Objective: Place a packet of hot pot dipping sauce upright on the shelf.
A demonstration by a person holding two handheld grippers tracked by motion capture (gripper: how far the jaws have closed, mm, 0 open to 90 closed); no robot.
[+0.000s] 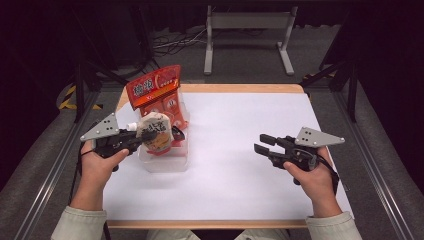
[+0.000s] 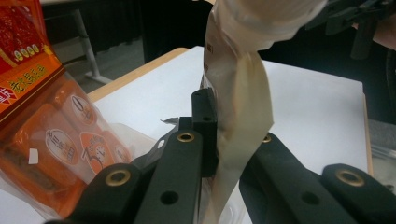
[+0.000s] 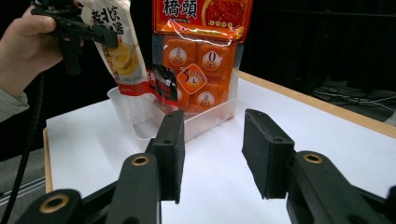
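The left tongs [image 1: 142,136] were pinching a cream, soft plastic spouted pouch with brown lettering [image 1: 155,132], its folded film squeezed between the two black jaws in the left gripper view. The pouch hung over the clear, shallow plastic tray [image 1: 167,162] and partly inside it, just in front of the tall orange bag of individually wrapped orange packets [image 1: 161,95], which stood upright at the tray's far end and leaned slightly back. The tray sat on the white worktop [image 1: 240,185], toward its left half. The right tongs [image 1: 264,142] hovered above the worktop well to the right of the tray, pointing toward it, jaws spread apart with nothing between them. In the right gripper view the tray, the orange bag and the held pouch all lay beyond the open jaws.
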